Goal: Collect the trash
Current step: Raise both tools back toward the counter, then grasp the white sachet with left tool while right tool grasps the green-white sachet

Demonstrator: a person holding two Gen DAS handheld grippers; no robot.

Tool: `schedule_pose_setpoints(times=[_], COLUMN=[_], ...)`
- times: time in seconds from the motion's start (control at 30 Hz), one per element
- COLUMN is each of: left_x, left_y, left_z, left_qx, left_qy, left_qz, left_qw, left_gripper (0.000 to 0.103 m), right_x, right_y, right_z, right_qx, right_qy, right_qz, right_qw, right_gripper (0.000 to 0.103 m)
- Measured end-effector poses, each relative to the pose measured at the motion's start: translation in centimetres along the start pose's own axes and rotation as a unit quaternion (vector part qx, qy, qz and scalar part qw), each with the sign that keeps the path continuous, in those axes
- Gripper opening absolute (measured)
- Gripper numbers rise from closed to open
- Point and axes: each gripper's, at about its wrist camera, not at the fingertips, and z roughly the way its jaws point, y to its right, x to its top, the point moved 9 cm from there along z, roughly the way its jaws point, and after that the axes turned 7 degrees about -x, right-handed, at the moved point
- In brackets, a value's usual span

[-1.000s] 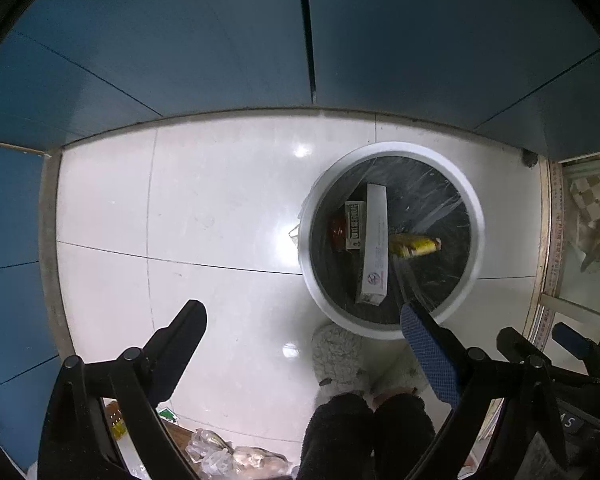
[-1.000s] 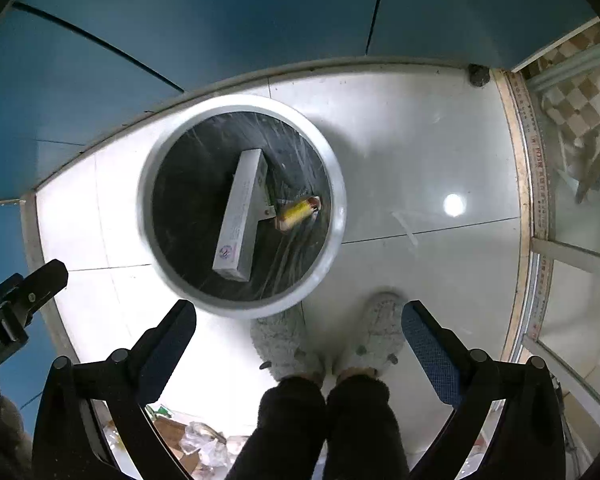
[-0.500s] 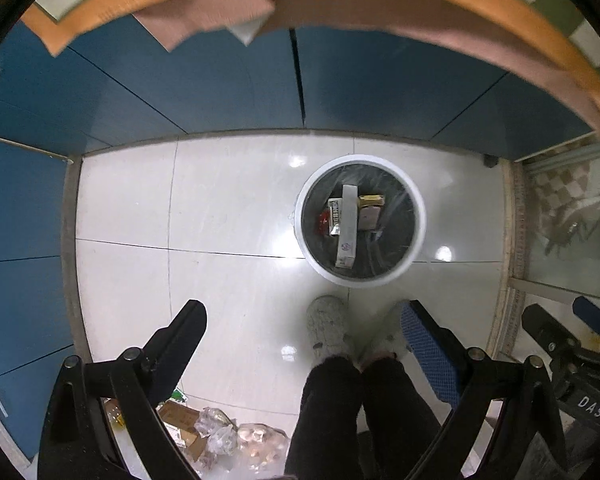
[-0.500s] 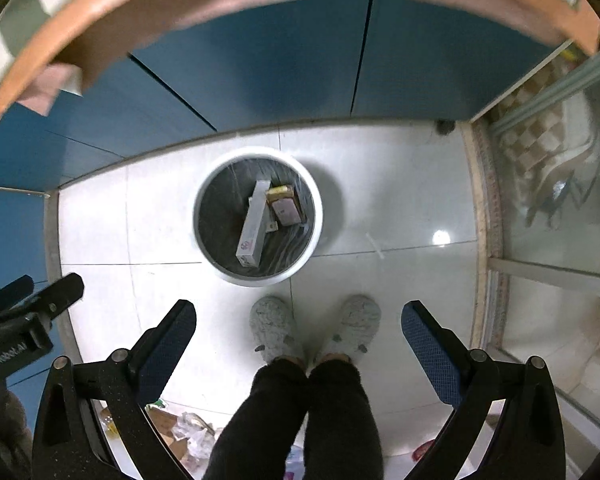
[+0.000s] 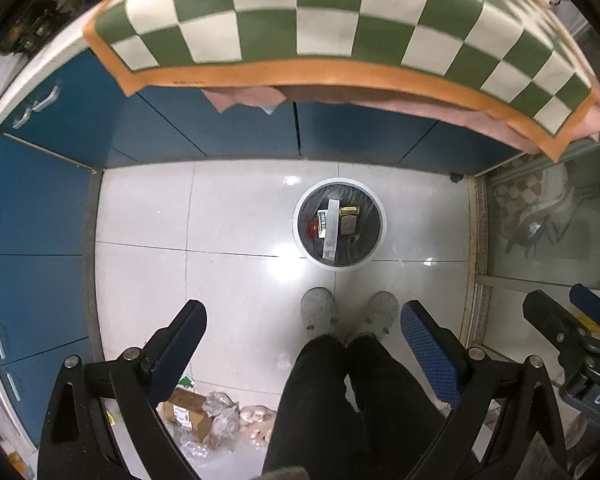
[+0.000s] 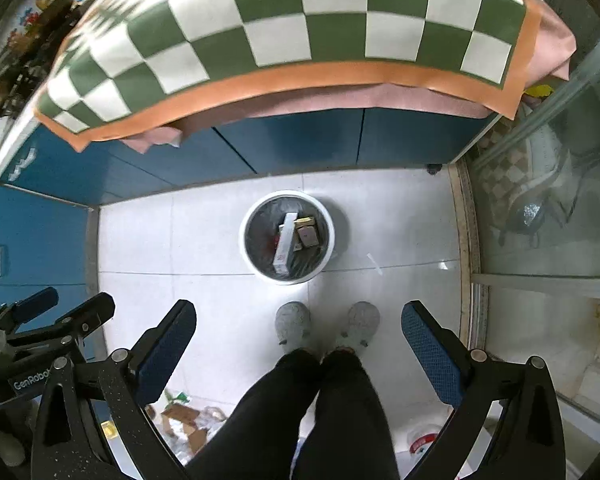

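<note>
Both claws are up high, looking straight down at the floor. The left claw [image 5: 300,344] has its 2 fingers wide apart and holds nothing. The right claw [image 6: 298,344] is the same, wide apart and empty.

The trash bin [image 5: 300,232] is round and white with a dark bag inside. It stands on the white tile floor [image 5: 228,216], just in front of the person's 2 gray slippers [image 5: 318,312] and near the blue cupboards [image 5: 340,132]. A green and white checked cloth [image 5: 340,20] covers the counter above the cupboards.

Inside the bin lies a long white box [image 5: 331,230]. Its long side runs away from the feet toward the cupboards, leaning a little. In the right view the long white box [image 6: 285,242] tilts so the far end leans right. Next to it sits a small brown pack [image 5: 348,220], and on the other side something red [image 5: 313,227] and a small green and white pack.

I think the drop is done and the next piece must be found. More trash [image 5: 204,416] lies on the floor low at the left, near the person's legs: a brown cardboard box and some crinkly clear wrappers. To do this well, I would keep the claw open, bring it down slowly over 1 piece, and close on the firm box first, since thin wrappers may slip out.
</note>
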Motion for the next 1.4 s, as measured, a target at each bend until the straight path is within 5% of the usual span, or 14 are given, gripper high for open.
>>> schedule_pose_setpoints(times=[0.17,0.4,0.6,0.93,1.0,1.03,1.07,1.13,1.23,1.4], left_x=[3.1,12.8,21.9,35.3,36.5,36.8,36.7,37.1,37.1,38.8], left_y=[0.7,1.9,6.5,14.6,15.5,15.9,16.1,16.7,17.1,14.9], left_z=[-6.2,-11.6,-10.5,-0.3,1.7,2.8,3.4,3.4,3.1,2.4], left_qx=[0.003,0.02,-0.03,-0.087,-0.081,-0.072,-0.063,-0.03,-0.016,0.023], left_qy=[0.071,0.158,0.138,0.03,0.011,-0.001,-0.012,0.008,0.023,0.046], left_qz=[0.012,0.007,0.002,-0.038,-0.034,-0.033,-0.032,-0.008,0.009,-0.011], left_qw=[0.9974,0.9872,0.9899,0.995,0.9961,0.9969,0.9974,0.9995,0.9996,0.9986], left_gripper=[0.099,0.103,0.103,0.1,0.091,0.075,0.071,0.056,0.018,0.002], right_x=[1.5,10.8,21.2,36.1,38.3,39.1,40.1,41.6,44.0,49.0], right_y=[-0.7,0.3,5.0,14.0,15.5,16.1,16.6,17.3,17.6,15.7], right_z=[-5.4,-10.5,-9.9,-2.0,-0.4,0.2,1.0,2.0,3.0,2.9], right_qx=[0.045,0.081,0.068,0.043,0.041,0.04,0.039,0.039,0.045,0.067], right_qy=[0.017,0.074,0.088,0.03,0.018,0.013,0.008,-0.001,-0.009,0.007], right_qz=[0.023,0.068,0.086,0.107,0.11,0.11,0.11,0.108,0.101,0.076], right_qw=[0.999,0.992,0.99,0.993,0.993,0.993,0.993,0.993,0.994,0.995], right_gripper=[0.103,0.103,0.103,0.103,0.103,0.103,0.103,0.103,0.103,0.103])
